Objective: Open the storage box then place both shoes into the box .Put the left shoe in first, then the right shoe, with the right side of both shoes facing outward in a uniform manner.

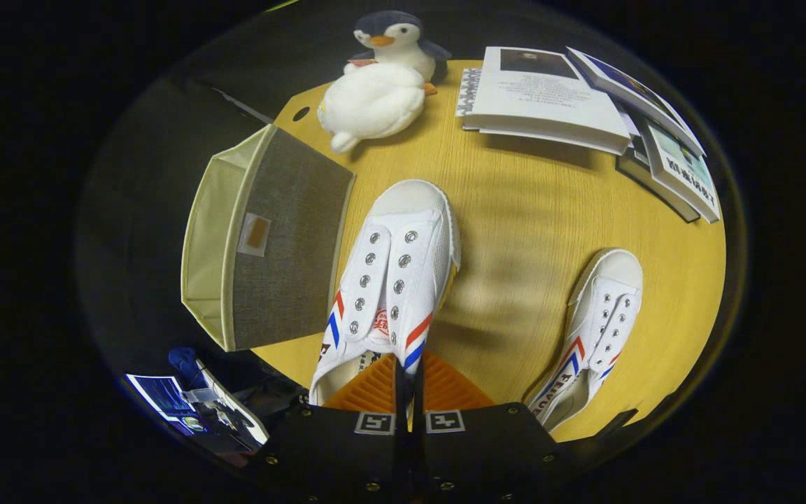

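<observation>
Shoe (pixel 392 280) hangs pinched at its heel collar between the nearly closed fingers of the hand-held gripper (pixel 408 392), toe pointing straight ahead. Its target, the open storage box (pixel 263 238), sits just to its left on the desk (pixel 536 203), beside it.

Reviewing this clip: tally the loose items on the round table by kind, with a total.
Shoes: 2, one gripped in the tongs at, one on the table at
Storage box: 1
Plush penguin: 1
Books: at least 3
Total: at least 7
</observation>
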A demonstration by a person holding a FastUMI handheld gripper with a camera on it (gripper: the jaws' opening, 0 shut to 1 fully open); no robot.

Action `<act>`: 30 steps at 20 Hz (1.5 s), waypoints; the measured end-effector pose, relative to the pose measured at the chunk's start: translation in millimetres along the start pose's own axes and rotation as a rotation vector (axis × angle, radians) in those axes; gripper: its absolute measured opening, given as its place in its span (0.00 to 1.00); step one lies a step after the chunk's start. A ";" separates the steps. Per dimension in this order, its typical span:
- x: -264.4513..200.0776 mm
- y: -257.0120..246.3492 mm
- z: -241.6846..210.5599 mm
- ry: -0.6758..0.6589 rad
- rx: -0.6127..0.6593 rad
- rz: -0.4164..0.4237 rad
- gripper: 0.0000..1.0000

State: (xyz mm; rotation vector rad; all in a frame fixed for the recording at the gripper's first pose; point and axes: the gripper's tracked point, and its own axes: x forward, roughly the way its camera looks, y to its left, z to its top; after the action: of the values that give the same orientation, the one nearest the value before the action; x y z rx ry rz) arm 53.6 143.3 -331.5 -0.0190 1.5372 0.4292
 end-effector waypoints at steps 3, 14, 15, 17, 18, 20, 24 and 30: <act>-26.6 14.2 10.9 -0.029 -0.038 -0.001 0.02; -88.0 121.1 79.7 -0.121 -0.190 0.113 0.02; -88.0 132.5 83.4 -0.121 -0.209 0.120 0.02; -84.3 155.2 90.1 -0.109 -0.247 0.130 0.02; -80.1 164.4 92.7 -0.100 -0.269 0.125 0.02; -68.4 180.5 96.3 -0.082 -0.306 0.112 0.02; -39.3 207.7 95.2 -0.030 -0.358 0.084 0.02; -5.3 227.8 92.2 0.016 -0.432 0.013 0.02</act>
State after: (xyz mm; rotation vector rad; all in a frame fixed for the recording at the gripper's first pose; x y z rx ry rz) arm 78.3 378.4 -264.1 -0.3482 1.4356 0.7660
